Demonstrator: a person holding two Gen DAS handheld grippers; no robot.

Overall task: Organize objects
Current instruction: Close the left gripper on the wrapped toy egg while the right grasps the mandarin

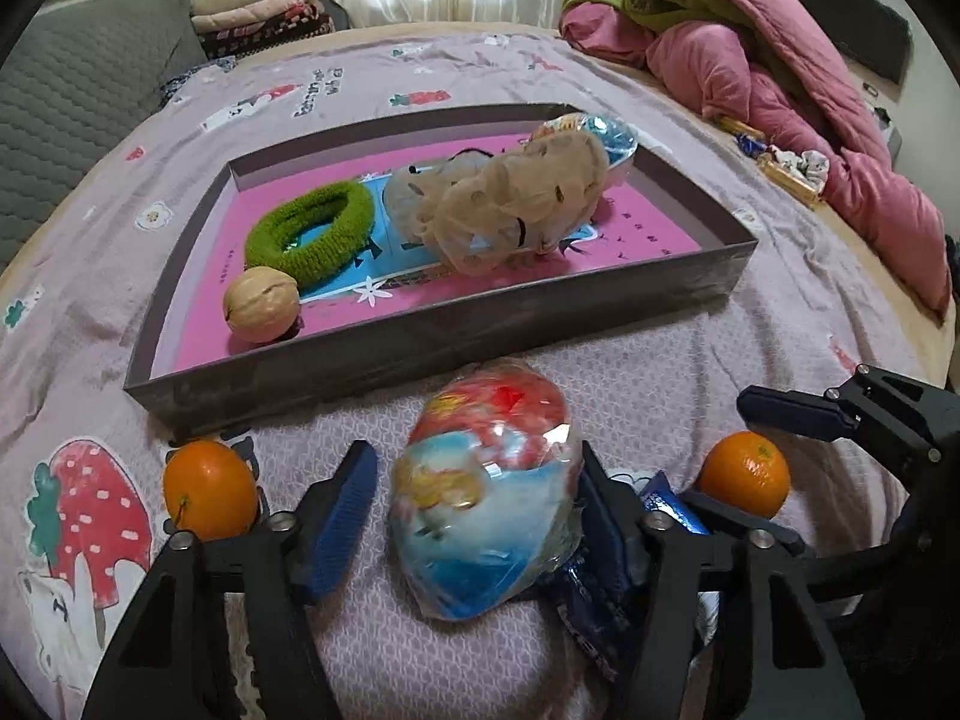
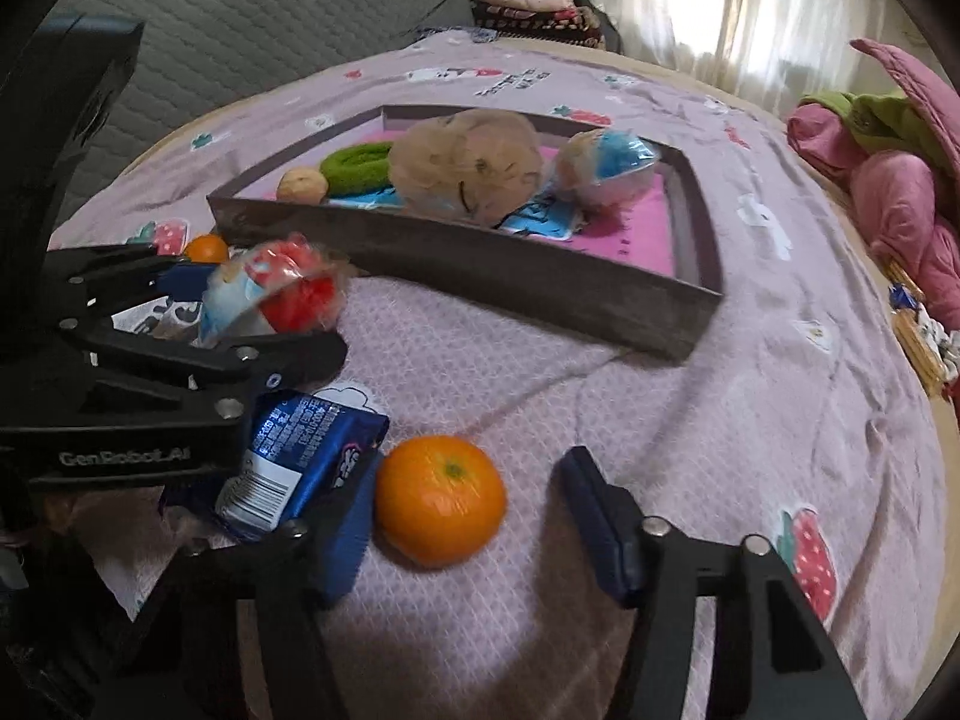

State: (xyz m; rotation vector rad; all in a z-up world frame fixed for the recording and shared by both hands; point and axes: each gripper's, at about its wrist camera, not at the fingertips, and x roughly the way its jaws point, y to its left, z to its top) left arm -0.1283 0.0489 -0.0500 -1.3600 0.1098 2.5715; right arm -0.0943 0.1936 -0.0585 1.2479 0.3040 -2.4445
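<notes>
A bed with a lilac printed sheet fills both views, with a grey quilted cushion at its far left and a heap of pink and green bedding at its far right.

A shallow grey tray with a pink floor lies in the middle of the bed. In it, a beige mesh pouf sits at the centre, a clear-wrapped ball behind it against the far right corner, a green hair ring to its left, and a walnut by the near left corner, touching the ring.

Just in front of the tray's near wall lies a second wrapped ball, red on top and pale blue below. The left gripper straddles it with its fingers fairly wide: the right pad looks to touch the wrap, while a gap shows at the left pad.

A blue snack packet lies between the two grippers, partly under the left one.

An orange lies between the fingers of the right gripper, right beside the left pad and clear of the right pad; the fingers stand half apart and are not pressing it.

Another orange lies outside the left gripper, near the tray's near left corner.
</notes>
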